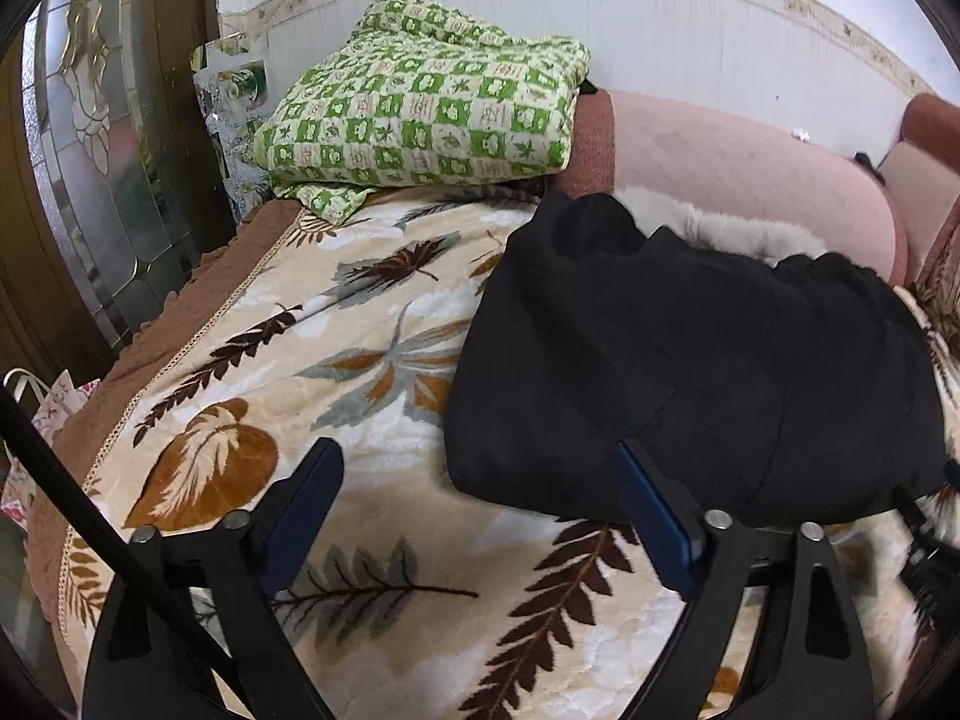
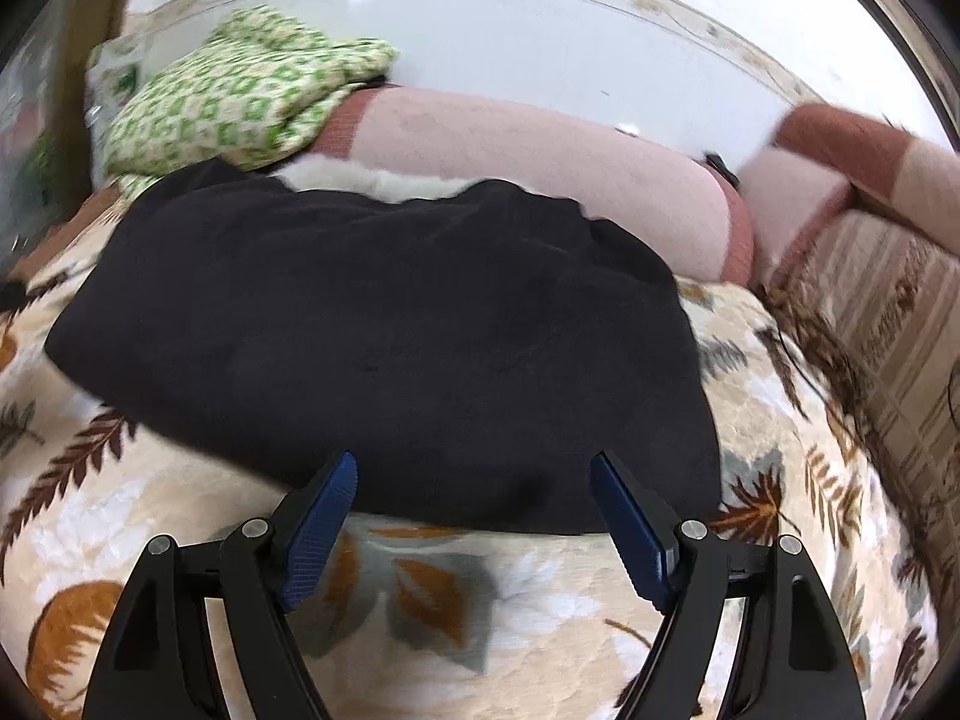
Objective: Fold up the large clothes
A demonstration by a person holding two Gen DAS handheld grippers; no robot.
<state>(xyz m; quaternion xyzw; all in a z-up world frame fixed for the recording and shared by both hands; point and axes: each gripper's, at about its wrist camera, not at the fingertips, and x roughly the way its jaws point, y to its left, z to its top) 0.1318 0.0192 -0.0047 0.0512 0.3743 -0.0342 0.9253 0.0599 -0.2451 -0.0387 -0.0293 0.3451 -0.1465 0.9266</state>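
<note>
Beyond both spread, empty grippers' fingers [image 2: 627,516] lies the folded black garment [image 2: 384,336].

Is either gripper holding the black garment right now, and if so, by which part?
Nothing is held. The left gripper and the right gripper are both open, their jaws wide apart at the near edge of the black garment, with no cloth pinched.

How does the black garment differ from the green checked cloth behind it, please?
The black garment is plain and dark with pale fur trim, lying low on the leaf-print blanket. The green checked cloth is patterned, bright and piled higher at the back corner. Both are folded into bundles.
</note>
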